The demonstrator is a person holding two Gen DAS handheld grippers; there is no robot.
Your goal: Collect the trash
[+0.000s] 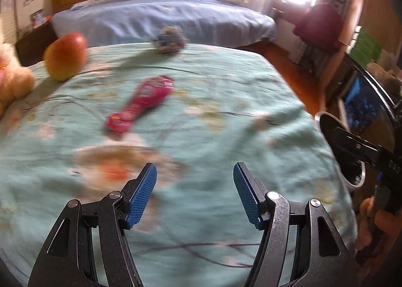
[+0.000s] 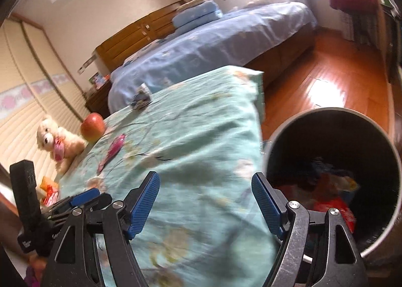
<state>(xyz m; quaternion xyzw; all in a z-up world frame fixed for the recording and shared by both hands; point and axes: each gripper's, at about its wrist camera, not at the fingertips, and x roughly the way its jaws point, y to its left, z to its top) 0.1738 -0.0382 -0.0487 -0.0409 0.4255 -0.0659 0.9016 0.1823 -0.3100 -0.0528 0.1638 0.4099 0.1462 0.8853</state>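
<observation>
Both grippers' fingers [image 1: 144,196] [image 2: 266,201] spread empty; bin [image 2: 384,141] right of them holds some trash, pink wrapper [image 1: 140,103] and probably a crumpled wad [image 1: 168,39] ahead remain.

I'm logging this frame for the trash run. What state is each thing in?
left gripper: open, empty, above the cloth
right gripper: open, empty
pink wrapper: flat on the cloth, not collected
crumpled wrapper: at the far edge, not collected
apple: whole, on the cloth
bin: uncovered, trash inside
plush dog: sitting upright
</observation>
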